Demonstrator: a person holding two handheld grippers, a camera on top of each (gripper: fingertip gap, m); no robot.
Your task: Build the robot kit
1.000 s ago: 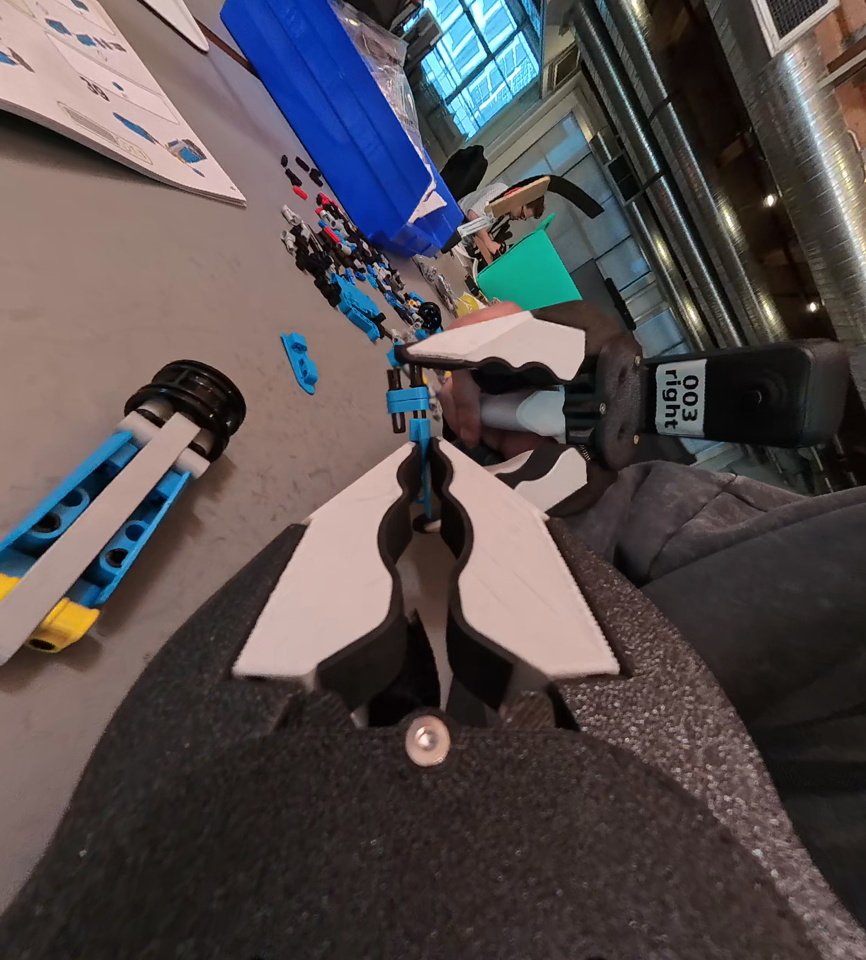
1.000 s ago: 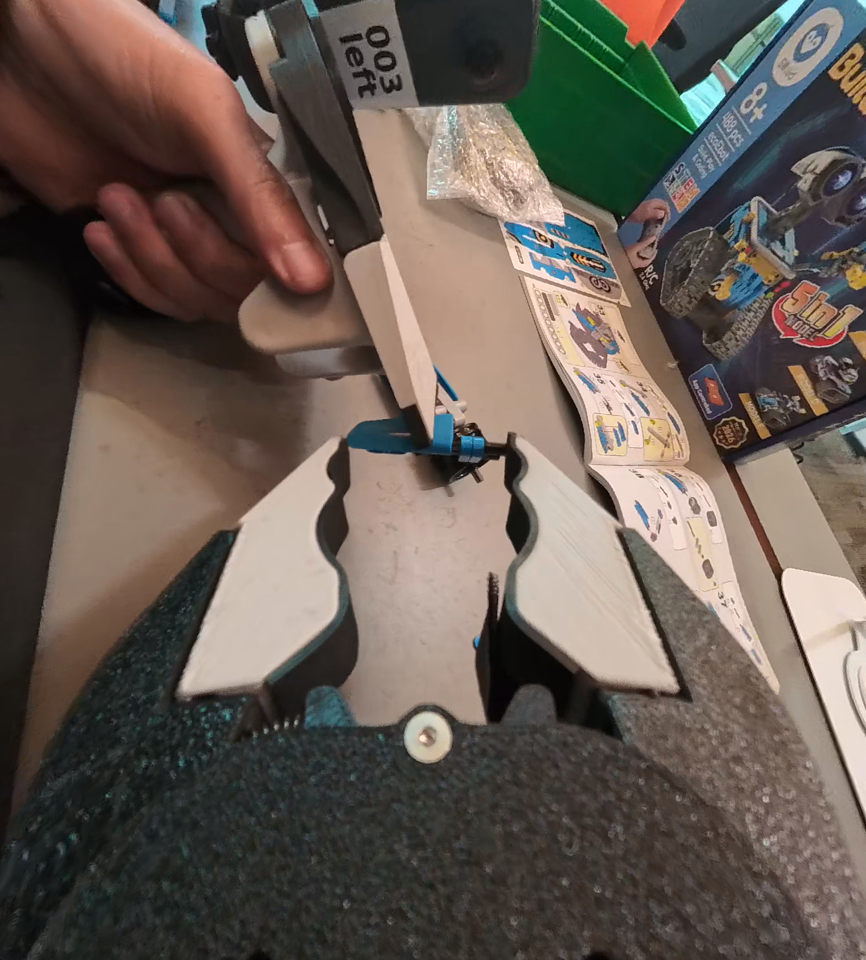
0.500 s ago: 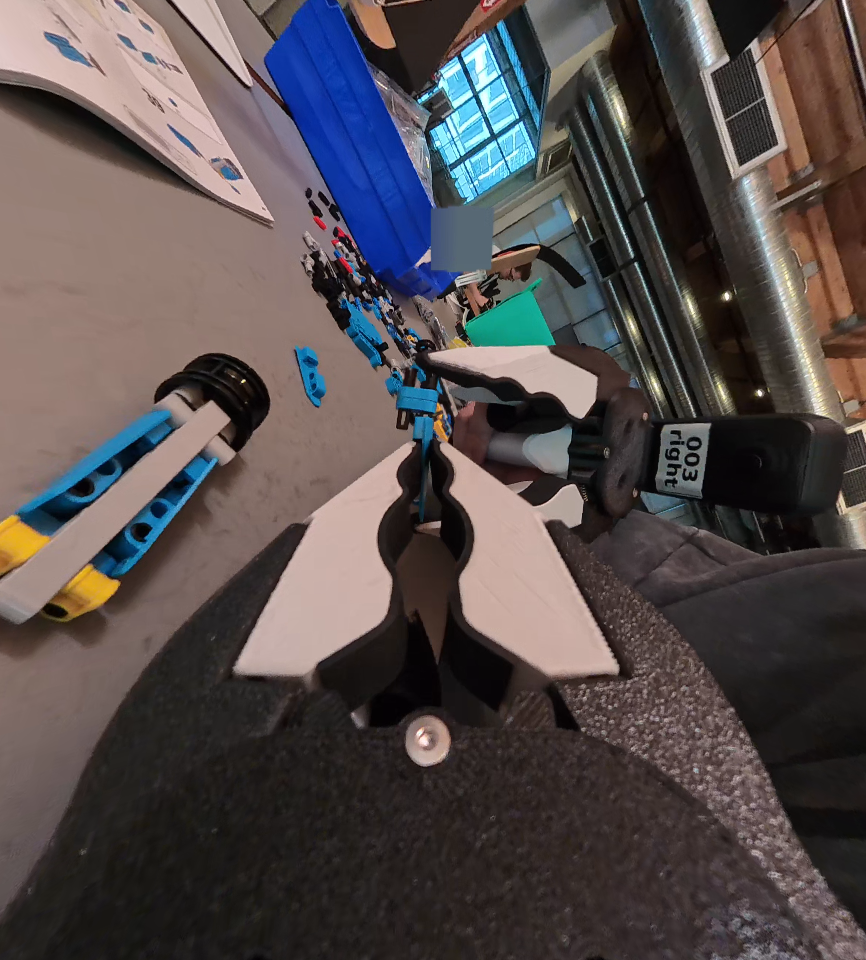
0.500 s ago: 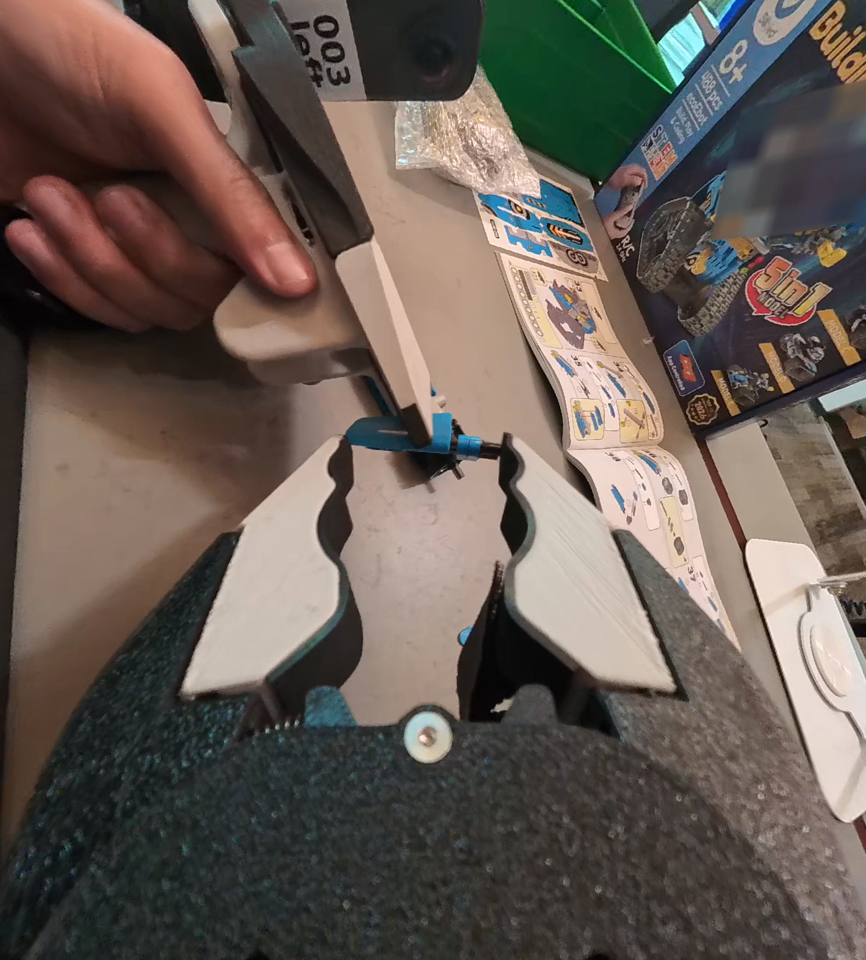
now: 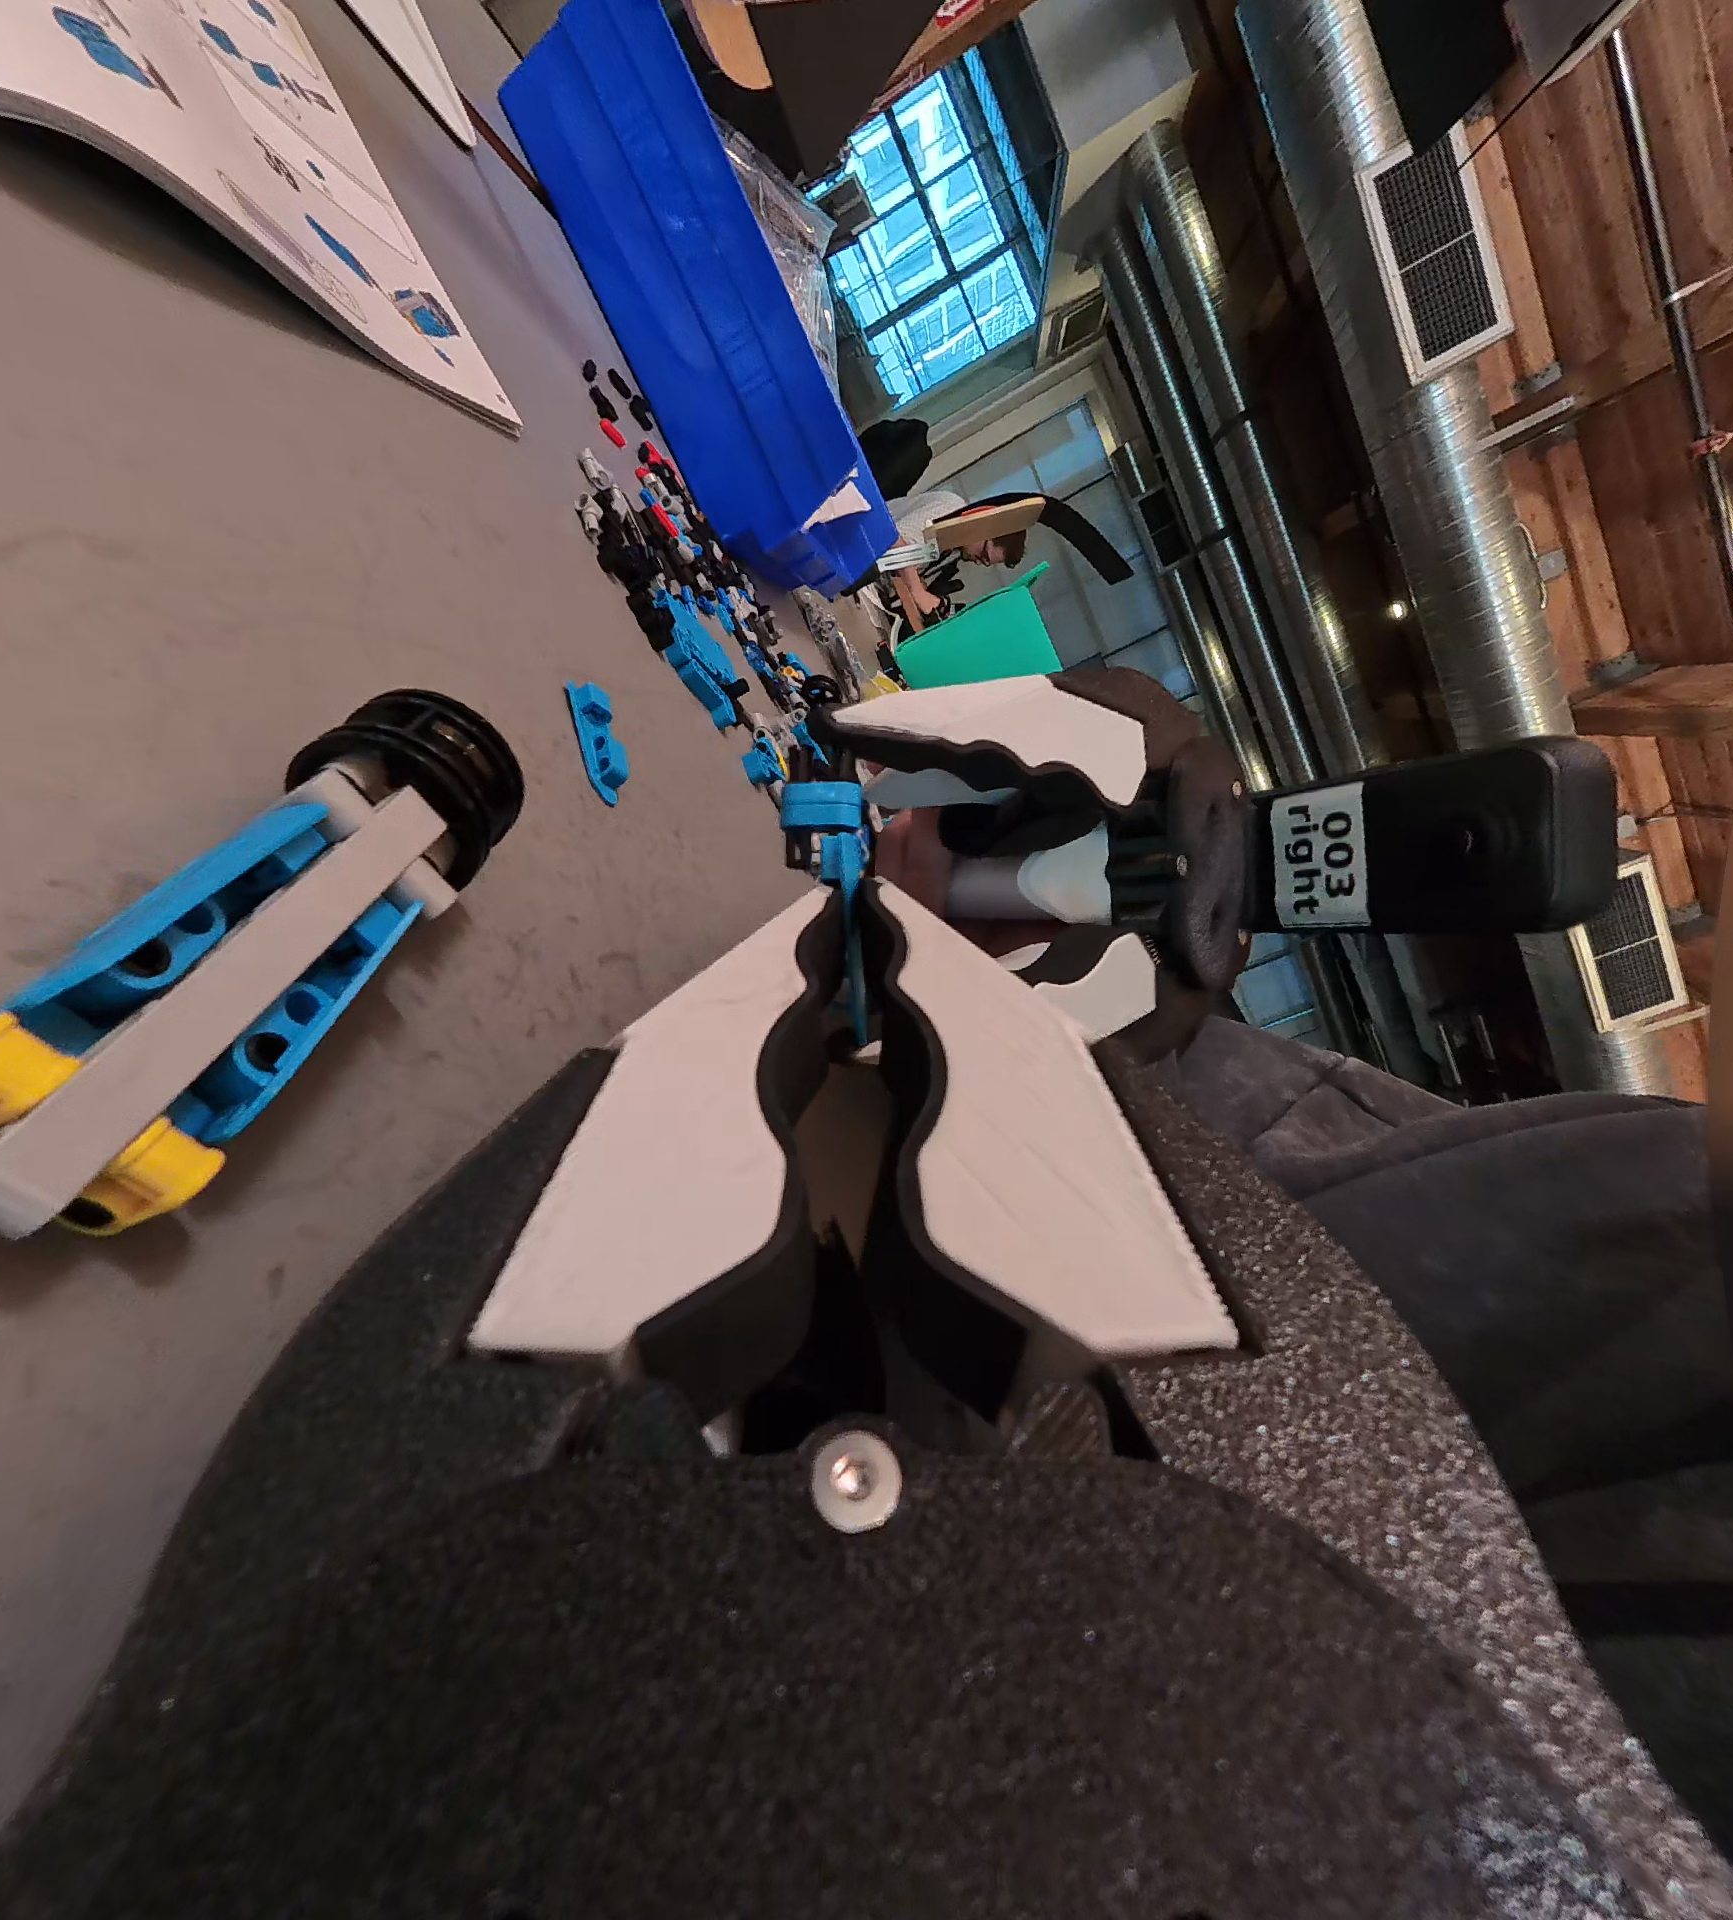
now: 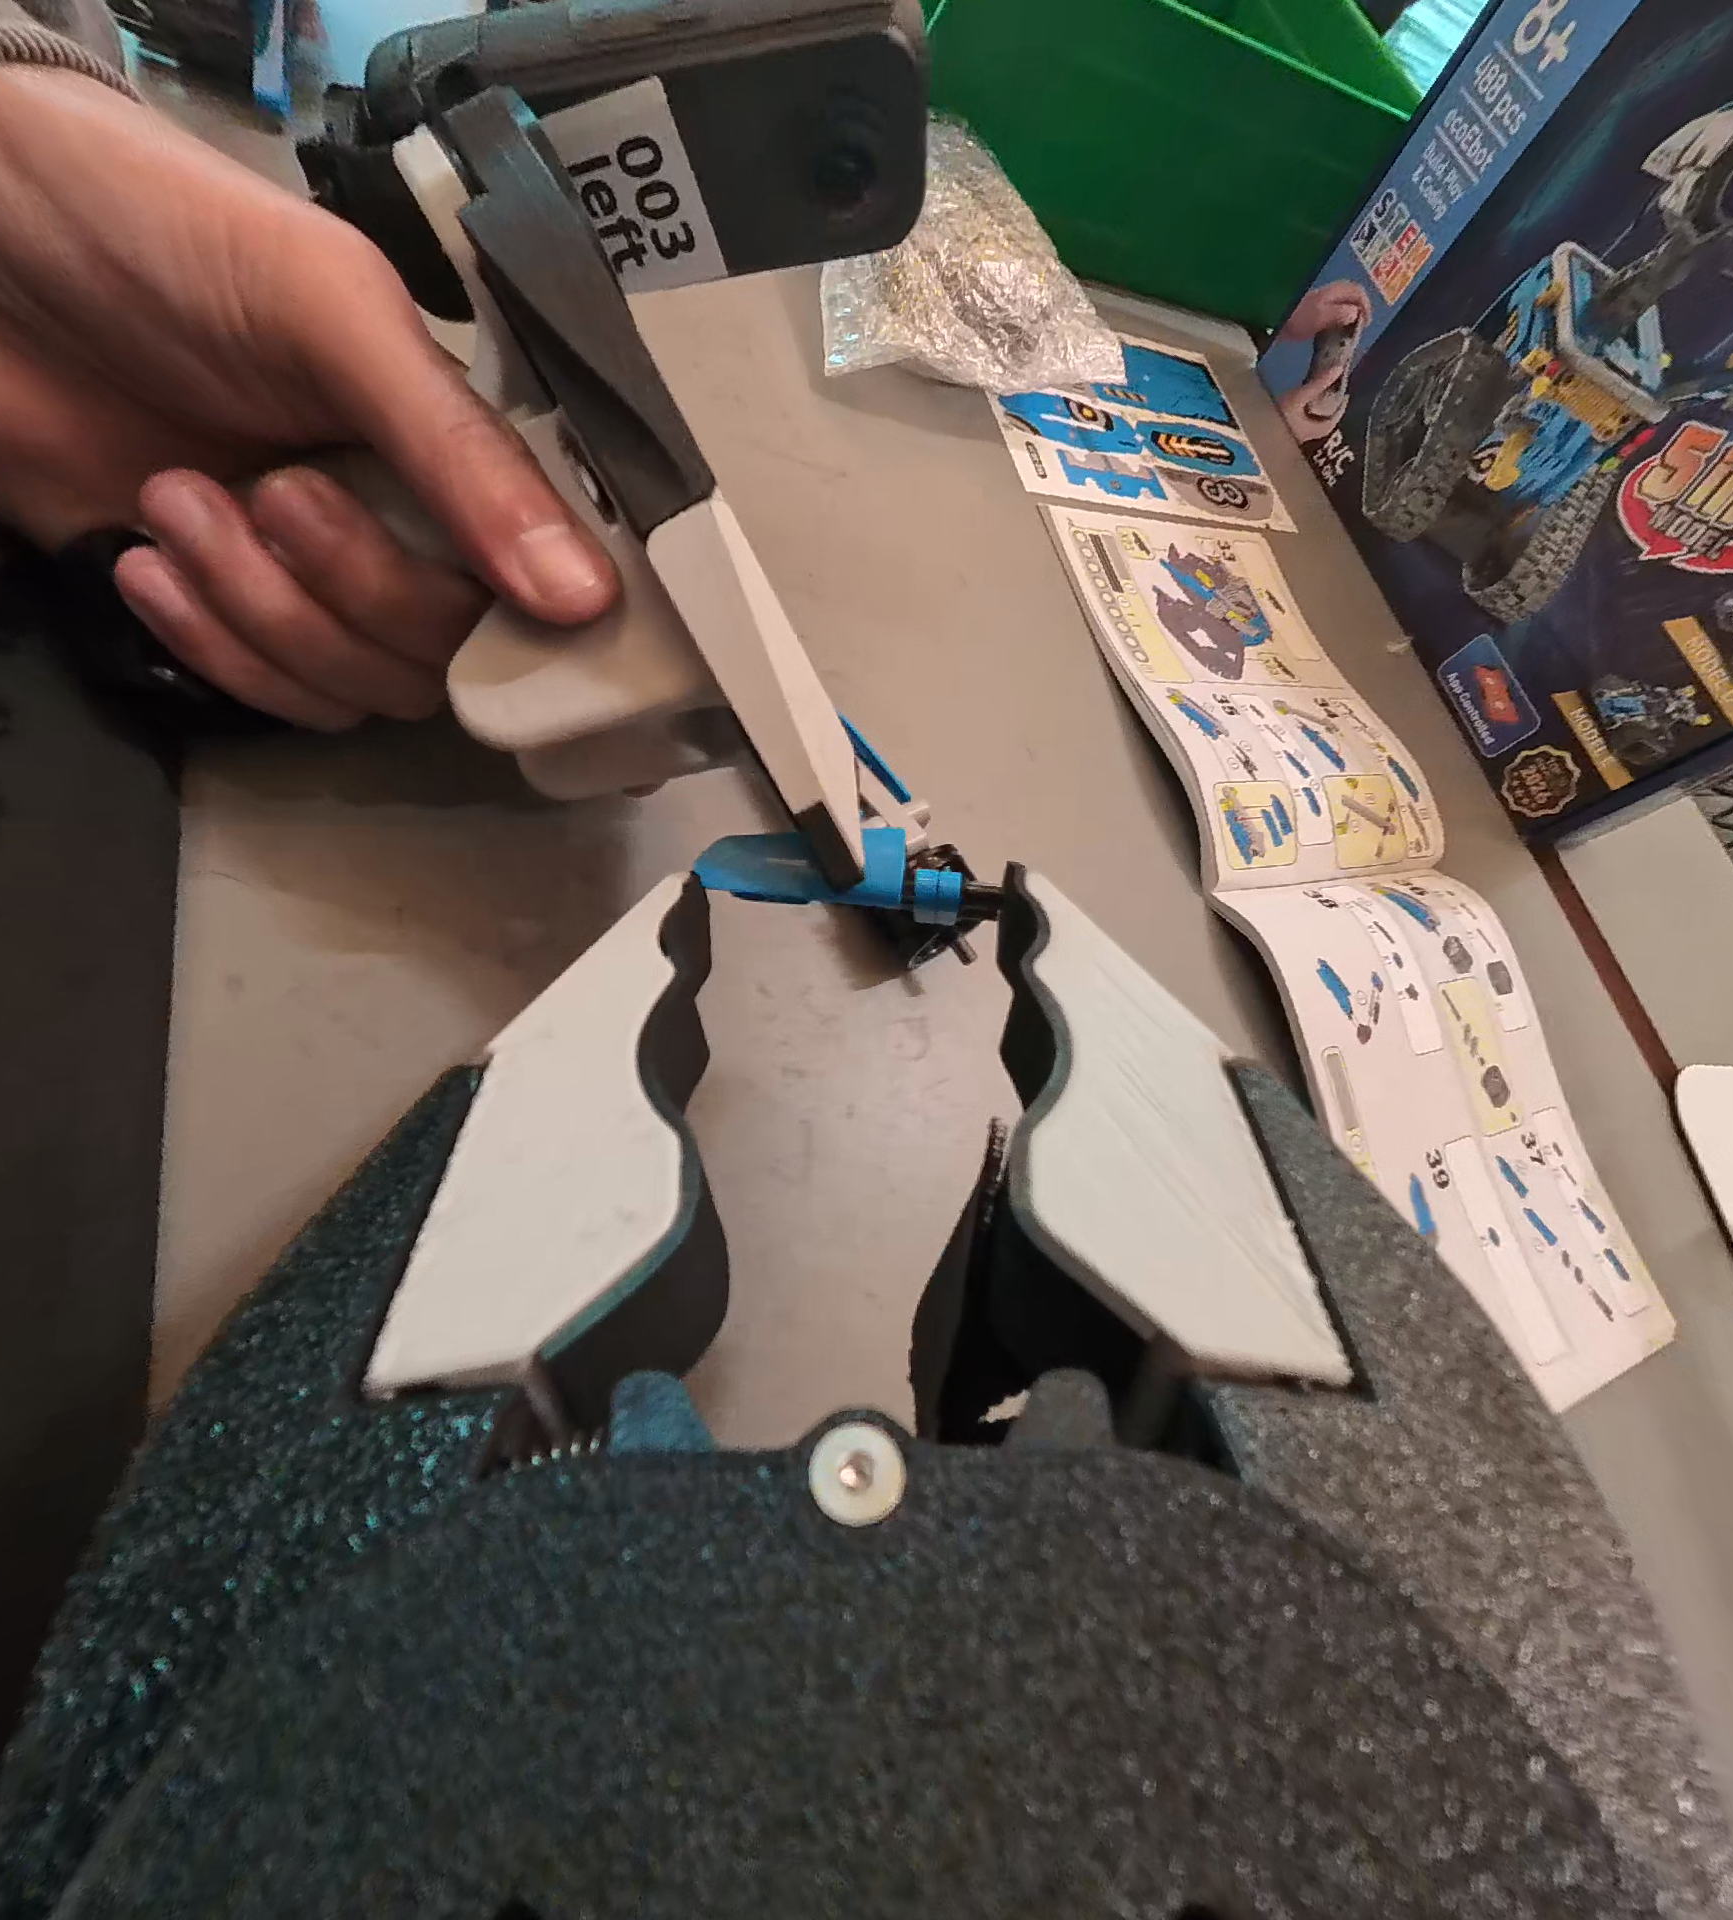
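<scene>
My left gripper (image 5: 846, 899) is shut on the thin blue plate of a small blue and black brick assembly (image 5: 820, 812), held just above the grey table (image 5: 166, 582). In the right wrist view the assembly (image 6: 929, 896) lies between the fingertips of my open right gripper (image 6: 854, 883). The right fingertip touches or nearly touches the assembly's black pin end. A hand (image 6: 218, 395) holds the left gripper (image 6: 841, 847). The right gripper also shows in the left wrist view (image 5: 987, 727), open around the assembly's far end.
A blue, grey and yellow beam assembly with a black wheel (image 5: 218, 966) lies to the left, a loose blue piece (image 5: 597, 740) beyond it. Farther off are loose bricks (image 5: 675, 582), a blue bin (image 5: 696, 312), a booklet (image 6: 1309, 831), a toy box (image 6: 1620, 364) and a green bin (image 6: 1153, 135). Only a small space, under 4 cm, lies between the two pairs of fingers.
Both grippers have shifted slightly together. The left stays shut on the blue assembly and the right stays open around its pin end.
</scene>
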